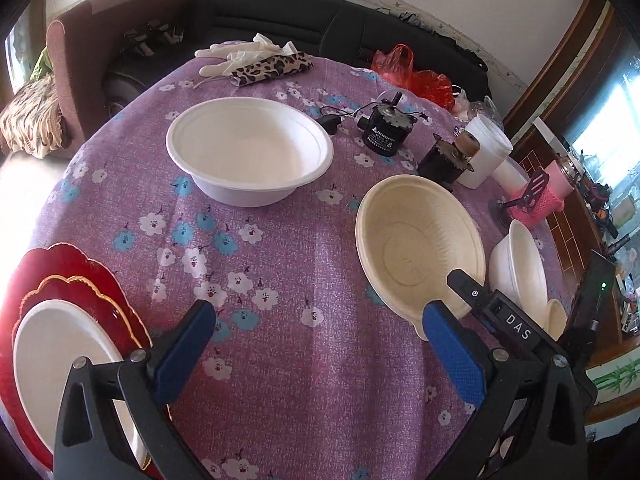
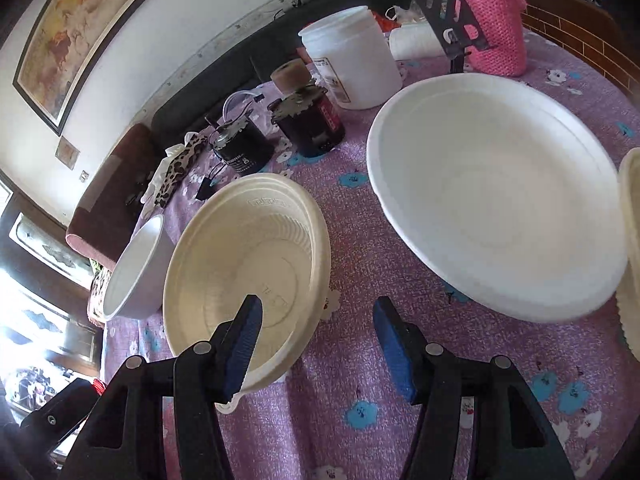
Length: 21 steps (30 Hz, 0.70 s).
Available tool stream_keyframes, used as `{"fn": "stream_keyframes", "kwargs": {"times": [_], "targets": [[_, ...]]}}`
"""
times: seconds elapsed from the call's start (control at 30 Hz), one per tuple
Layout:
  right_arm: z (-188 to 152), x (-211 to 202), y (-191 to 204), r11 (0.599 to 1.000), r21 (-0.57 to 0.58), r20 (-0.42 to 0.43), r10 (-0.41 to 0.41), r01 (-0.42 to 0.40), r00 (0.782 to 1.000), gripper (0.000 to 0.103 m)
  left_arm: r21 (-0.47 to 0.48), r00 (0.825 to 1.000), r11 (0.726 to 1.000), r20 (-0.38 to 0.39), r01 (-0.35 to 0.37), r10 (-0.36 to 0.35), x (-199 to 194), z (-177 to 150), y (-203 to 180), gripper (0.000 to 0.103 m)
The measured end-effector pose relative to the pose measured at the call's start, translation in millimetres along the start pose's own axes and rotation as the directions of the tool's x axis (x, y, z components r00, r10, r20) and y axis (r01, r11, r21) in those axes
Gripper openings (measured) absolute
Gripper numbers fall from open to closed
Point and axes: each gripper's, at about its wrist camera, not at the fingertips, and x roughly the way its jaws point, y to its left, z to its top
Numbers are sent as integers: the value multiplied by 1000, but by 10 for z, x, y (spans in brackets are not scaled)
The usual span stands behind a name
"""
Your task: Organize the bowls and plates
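A cream bowl (image 1: 416, 244) (image 2: 244, 276) sits on the purple flowered cloth. My right gripper (image 2: 318, 316) is open, its left finger (image 2: 244, 344) over the bowl's near rim and the right one outside it; it also shows in the left wrist view (image 1: 476, 296). A white bowl (image 1: 248, 148) (image 2: 132, 272) stands further left. A second white bowl (image 1: 518, 264) (image 2: 492, 192) stands right of the cream one, with a small cream bowl (image 1: 556, 318) (image 2: 630, 256) beside it. My left gripper (image 1: 320, 326) is open and empty above the cloth. A white plate (image 1: 56, 352) lies on stacked red plates (image 1: 68, 268).
Two dark motor-like cylinders (image 1: 382, 130) (image 1: 444, 158), a white tub (image 1: 484, 150), a pink knitted cup holder (image 2: 496, 32) with a black stand (image 2: 448, 12), a red bag (image 1: 416, 74), gloves and a leopard pouch (image 1: 272, 68) crowd the far side. The table edge (image 1: 52, 184) falls away at the left.
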Motion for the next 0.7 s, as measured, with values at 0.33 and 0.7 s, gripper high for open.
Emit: {"fn": "stream_keyframes", "kwargs": {"times": [0.33,0.7], "targets": [[39,130,-29,1000,-10,0,24,-24,1000,62,-269,992,962,104,-43,73,-132,593,858,103],[6,-373,-58,998,11,155,-58,57,986,62,-315,979,932,39,-177,199,462,1135,1179,103]]}}
